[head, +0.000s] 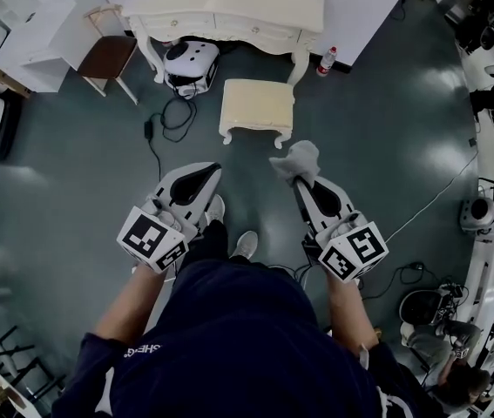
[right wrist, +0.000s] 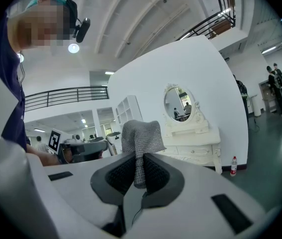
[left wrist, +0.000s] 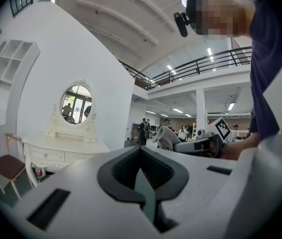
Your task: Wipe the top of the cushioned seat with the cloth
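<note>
Your right gripper [head: 300,181] has its jaws pinching the cloth [head: 296,158], near the cushioned seat [head: 257,107]; your left gripper [head: 201,176] has its jaws pressed together.

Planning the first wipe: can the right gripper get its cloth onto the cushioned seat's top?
Probably yes: the right gripper grips the cloth, and the cushioned seat lies just ahead, its top bare, nothing between.

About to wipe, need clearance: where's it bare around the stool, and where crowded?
The cushioned seat has a bare top. The floor right of it, toward the bottle, is open. Crowded left: black cable and white appliance.
</note>
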`<state>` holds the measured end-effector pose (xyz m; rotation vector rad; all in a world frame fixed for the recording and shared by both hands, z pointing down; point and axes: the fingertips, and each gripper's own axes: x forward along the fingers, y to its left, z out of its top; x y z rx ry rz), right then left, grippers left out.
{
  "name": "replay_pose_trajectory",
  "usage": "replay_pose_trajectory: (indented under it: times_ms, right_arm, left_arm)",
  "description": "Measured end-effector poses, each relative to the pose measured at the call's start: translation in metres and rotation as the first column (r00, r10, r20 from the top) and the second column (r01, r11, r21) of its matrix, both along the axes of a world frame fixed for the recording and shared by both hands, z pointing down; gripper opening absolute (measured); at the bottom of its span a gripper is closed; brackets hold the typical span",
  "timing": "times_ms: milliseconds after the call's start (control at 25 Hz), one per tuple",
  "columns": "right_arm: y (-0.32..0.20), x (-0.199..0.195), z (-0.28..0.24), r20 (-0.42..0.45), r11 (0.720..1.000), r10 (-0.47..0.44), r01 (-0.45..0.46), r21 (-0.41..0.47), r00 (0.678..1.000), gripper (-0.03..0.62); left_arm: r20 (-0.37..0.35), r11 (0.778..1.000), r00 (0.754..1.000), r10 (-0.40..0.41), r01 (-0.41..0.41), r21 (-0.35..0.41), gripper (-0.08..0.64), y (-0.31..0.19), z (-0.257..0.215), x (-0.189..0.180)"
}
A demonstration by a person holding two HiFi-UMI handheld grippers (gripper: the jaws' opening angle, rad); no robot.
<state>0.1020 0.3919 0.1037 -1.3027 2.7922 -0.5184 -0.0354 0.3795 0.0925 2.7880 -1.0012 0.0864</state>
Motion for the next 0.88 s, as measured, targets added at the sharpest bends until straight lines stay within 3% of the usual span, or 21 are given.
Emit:
replay_pose_trajectory:
  times_ms: [520, 880]
  right_arm:
    - [-0.042, 0.0, 0.013, -0.028, 1.0, 0.01, -0.011, -0.028, 1.0, 0.037]
    - [-0.1, -0.016, 0.023, -0.024, 0.998, 0.028, -0.029, -0.057, 0.999, 0.037]
  left_arm:
    - [-0.029, 1.0, 1.0, 0.0, 0.0, -0.016, 0.0, -0.047, 0.014, -0.006]
    - [-0.032, 0.998, 0.999, 0.016, -0.018, -0.059, 0.0, -0.104, 0.029, -0.02]
